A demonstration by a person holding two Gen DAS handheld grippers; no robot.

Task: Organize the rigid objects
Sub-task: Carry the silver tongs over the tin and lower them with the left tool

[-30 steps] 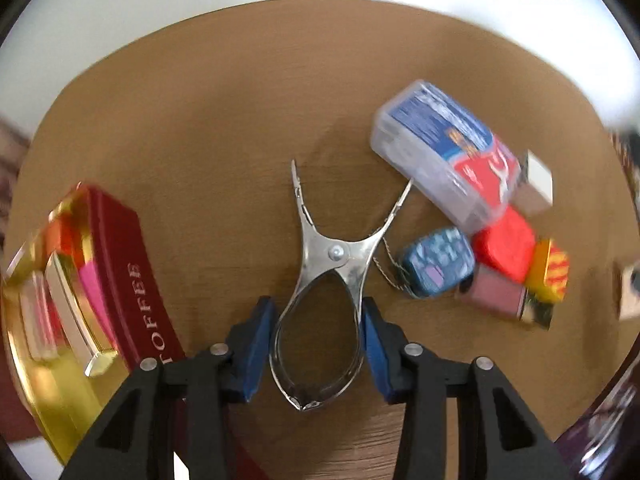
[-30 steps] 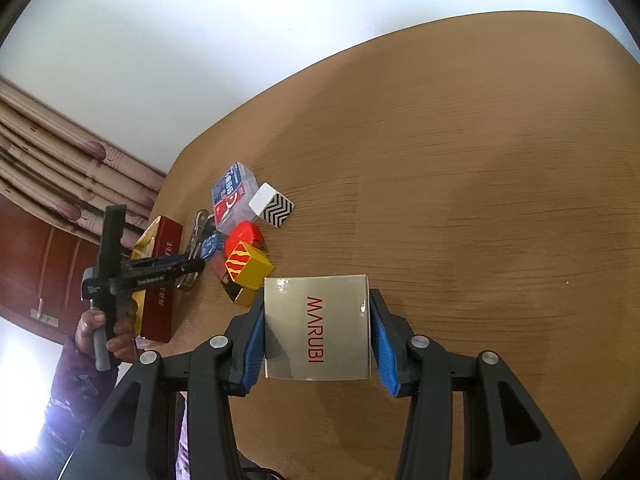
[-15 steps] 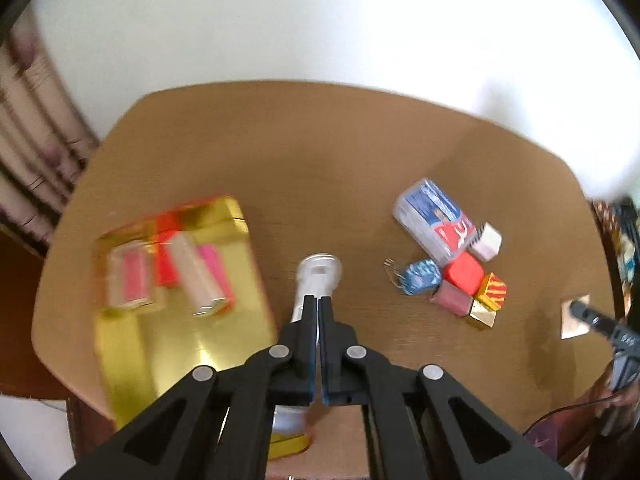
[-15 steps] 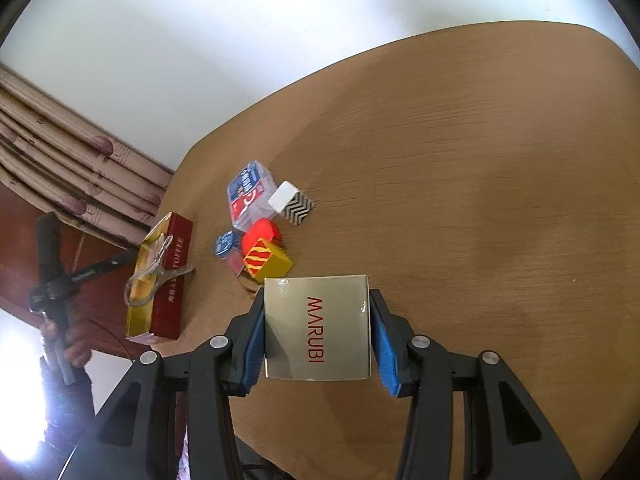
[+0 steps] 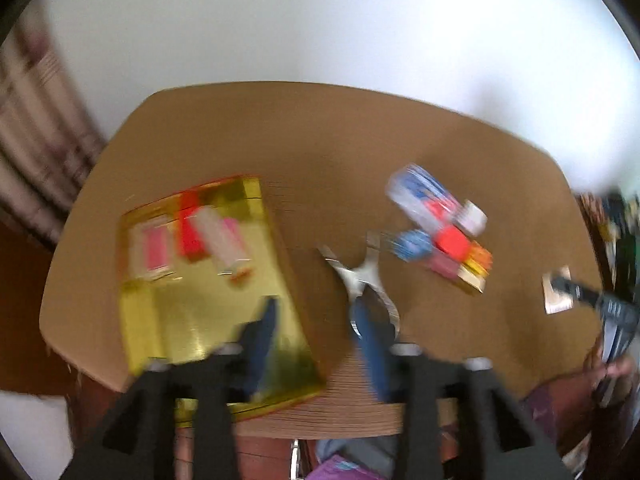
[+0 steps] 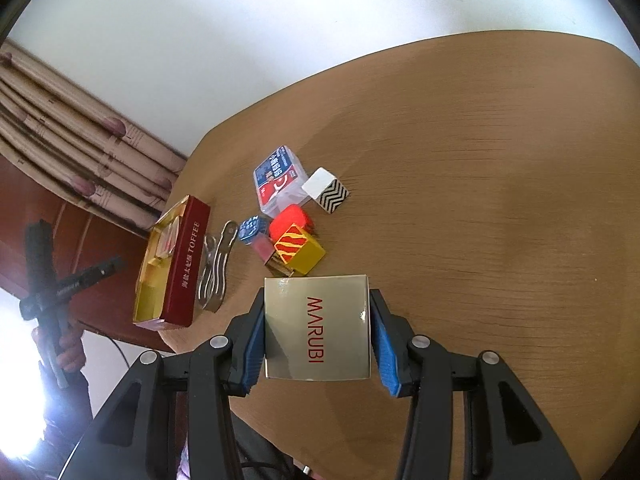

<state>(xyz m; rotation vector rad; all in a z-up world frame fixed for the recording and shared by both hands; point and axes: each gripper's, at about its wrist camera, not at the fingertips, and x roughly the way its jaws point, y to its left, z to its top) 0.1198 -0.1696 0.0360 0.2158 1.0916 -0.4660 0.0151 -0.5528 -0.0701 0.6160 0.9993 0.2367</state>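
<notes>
A silver-grey cardboard box [image 6: 317, 327] printed "MARUBI" in red sits clamped between the blue pads of the right gripper [image 6: 318, 342], above the rounded wooden counter [image 6: 480, 184]. The left gripper [image 5: 316, 344] hangs with its fingers spread wide and nothing between them, one finger over a gold-lined tin [image 5: 208, 280], the other over the shiny metal tongs [image 5: 362, 276] lying on the counter just beside the tin's long side. The tin's maroon wall reads "TOFFEE" in gold, and flat pink, red and white packets lie inside, blurred in the left wrist view. Near the counter's middle, a cluster of small things rests close together: a clear plastic case [image 6: 280, 184] with a blue-and-red label, a white cube [image 6: 326, 189] with black zigzags, a red block [image 6: 290, 219], a yellow cube [image 6: 300, 252] with red stripes and a blue patterned charm [image 6: 251, 227]. The label's writing is too small to read.
</notes>
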